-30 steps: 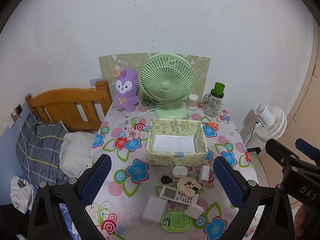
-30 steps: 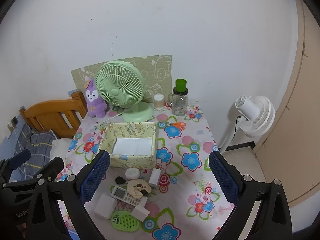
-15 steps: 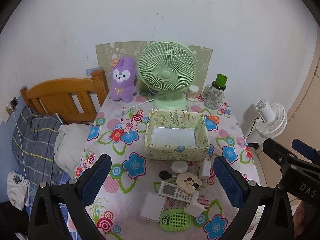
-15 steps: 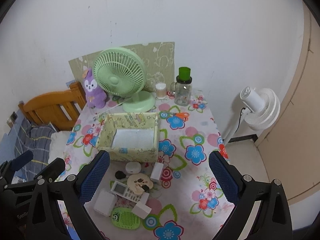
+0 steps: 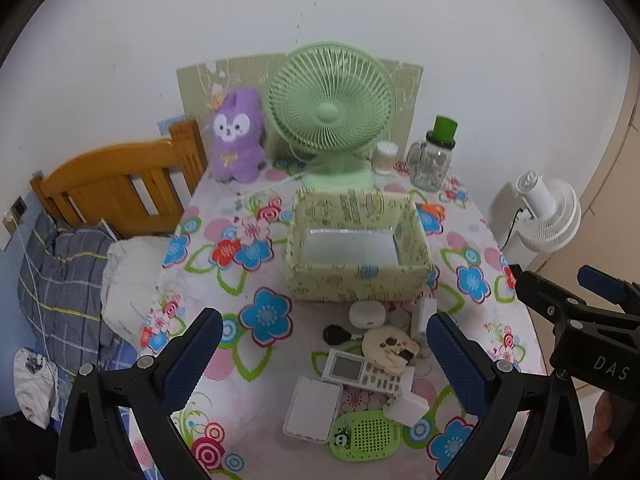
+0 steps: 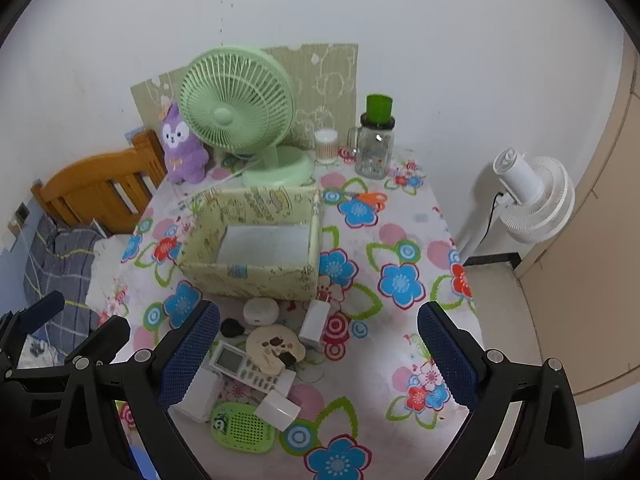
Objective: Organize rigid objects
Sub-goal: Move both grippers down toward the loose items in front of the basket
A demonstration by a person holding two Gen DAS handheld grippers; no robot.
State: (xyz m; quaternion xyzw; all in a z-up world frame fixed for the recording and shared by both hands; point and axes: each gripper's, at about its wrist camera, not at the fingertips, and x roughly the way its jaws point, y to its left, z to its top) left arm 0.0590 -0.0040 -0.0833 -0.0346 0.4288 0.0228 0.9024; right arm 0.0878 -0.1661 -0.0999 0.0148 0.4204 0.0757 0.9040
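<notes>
An open pale-green patterned box (image 5: 360,276) (image 6: 248,276) stands mid-table, nothing inside. In front of it lie several small rigid items: a white round case (image 5: 367,315), a black key fob (image 5: 335,334), a cream guitar-shaped piece (image 5: 390,349), a white remote (image 5: 360,372) (image 6: 244,366), a white flat box (image 5: 313,409), a green speaker disc (image 5: 366,435) (image 6: 244,426), a white cube (image 5: 408,407) and a white charger (image 6: 316,320). My left gripper (image 5: 324,360) and right gripper (image 6: 318,354) are open and empty, above the table's near edge.
A green desk fan (image 5: 332,116), purple plush (image 5: 236,136), cotton-swab jar (image 5: 385,157), green-lidded glass jar (image 5: 434,156) and orange scissors (image 6: 370,198) stand at the back. A wooden bed frame (image 5: 116,184) is left; a white floor fan (image 5: 544,216) is right.
Both grippers have moved forward and slightly down toward the table, so the box and the small items look larger. Nothing on the table has moved.
</notes>
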